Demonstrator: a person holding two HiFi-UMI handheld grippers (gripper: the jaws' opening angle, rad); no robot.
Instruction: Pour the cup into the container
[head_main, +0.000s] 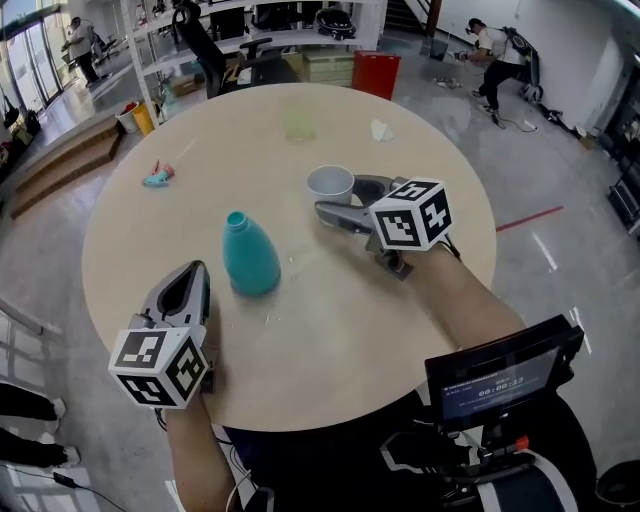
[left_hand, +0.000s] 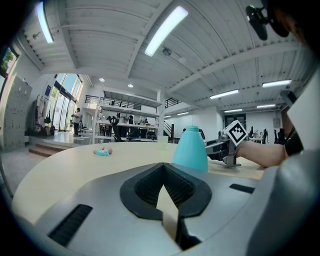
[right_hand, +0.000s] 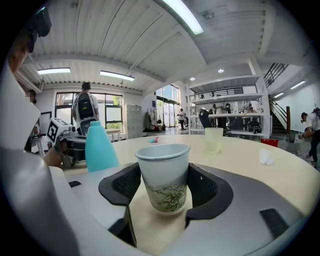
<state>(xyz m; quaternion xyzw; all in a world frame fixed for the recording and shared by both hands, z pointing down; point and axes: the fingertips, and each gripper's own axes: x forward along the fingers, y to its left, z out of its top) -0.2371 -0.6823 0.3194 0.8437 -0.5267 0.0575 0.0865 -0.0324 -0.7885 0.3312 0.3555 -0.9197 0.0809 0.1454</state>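
Two jaws of your right gripper (right_hand: 165, 194) clasp the upright, seemingly empty cup (right_hand: 163, 167) on the table (head_main: 330, 340) near the teal container (head_main: 250, 256), so next release and withdraw; your left gripper (head_main: 198, 272) rests closed, holding nothing

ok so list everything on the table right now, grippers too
round beige table: 1, beige, under everything
teal bottle-shaped container: 1, teal, upright mid-table
white paper cup with leaf print: 1, white, upright in the right gripper
translucent pale green cup: 1, pale green, far side
crumpled white paper: 1, white, right of that cup
small teal-and-pink object: 1, far left, unidentifiable
left gripper: 1, grey, shut, empty, near edge
right gripper: 1, grey, shut on the paper cup
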